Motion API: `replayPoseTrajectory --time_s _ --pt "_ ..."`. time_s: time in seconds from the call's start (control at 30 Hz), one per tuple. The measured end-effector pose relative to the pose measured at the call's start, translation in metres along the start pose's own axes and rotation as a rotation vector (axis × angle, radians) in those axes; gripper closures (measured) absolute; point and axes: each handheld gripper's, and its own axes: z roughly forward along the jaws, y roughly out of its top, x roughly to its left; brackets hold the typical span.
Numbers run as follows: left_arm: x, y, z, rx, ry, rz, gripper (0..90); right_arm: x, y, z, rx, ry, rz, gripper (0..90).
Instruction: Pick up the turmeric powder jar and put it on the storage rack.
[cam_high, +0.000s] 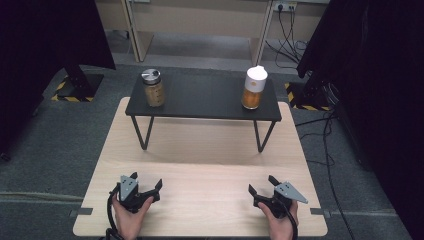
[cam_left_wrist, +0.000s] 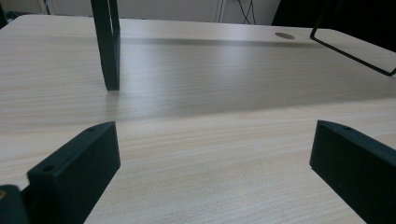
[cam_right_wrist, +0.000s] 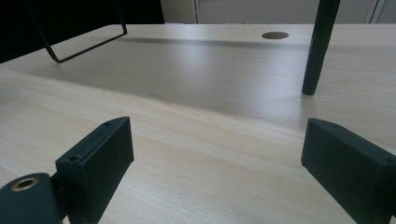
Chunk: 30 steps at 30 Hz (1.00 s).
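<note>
A glass jar (cam_high: 154, 88) with a silver lid and brownish contents stands at the left end of a black raised shelf (cam_high: 202, 98). At the shelf's right end stands an orange bottle (cam_high: 254, 88) with a white cap. My left gripper (cam_high: 147, 182) rests open near the wooden table's front left, held by a hand, nothing between its jaws. My right gripper (cam_high: 261, 184) rests open at the front right, also empty. In the left gripper view my gripper (cam_left_wrist: 215, 154) faces the shelf leg (cam_left_wrist: 107, 44). In the right gripper view my gripper (cam_right_wrist: 217, 154) faces another leg (cam_right_wrist: 318, 46).
The light wooden table (cam_high: 200, 200) carries the shelf on thin black wire legs (cam_high: 141, 131). Grey carpet surrounds it, with black curtains left and right and cables (cam_high: 327, 150) trailing on the floor at the right. A round cable hole (cam_right_wrist: 274, 35) marks the tabletop.
</note>
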Motion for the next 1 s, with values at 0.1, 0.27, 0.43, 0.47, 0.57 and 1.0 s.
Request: replayPoseTrajectory --time_s 0.1,0.27,0.43,0.47,0.57,1.0 --pt "0.0000 0.0003 0.0003 0.002 -0.001 0.000 0.8 -0.0015 -0.0031 -0.0017 -0.017 0.007 0.002 9.3" --pt "0.0000 0.0003 0.0003 0.002 0.000 0.000 0.8 -0.0033 -0.0055 -0.0031 -0.029 0.015 0.009 9.3" --pt "-0.0002 0.0002 0.0002 0.001 0.000 0.002 0.8 -0.0026 -0.0057 -0.0032 -0.030 0.011 0.010 9.3" --pt "-0.0002 0.0004 0.0002 0.002 0.000 0.005 0.8 -0.0027 -0.0058 -0.0032 -0.030 0.011 0.011 9.4" --pt "-0.0001 0.0003 0.0002 0.002 -0.001 0.003 0.8 -0.0022 -0.0060 -0.0035 -0.032 0.008 0.018 9.4" --pt "-0.0004 0.0005 0.0003 0.003 -0.001 0.007 0.8 -0.0018 -0.0060 -0.0034 -0.032 0.007 0.011 9.4"
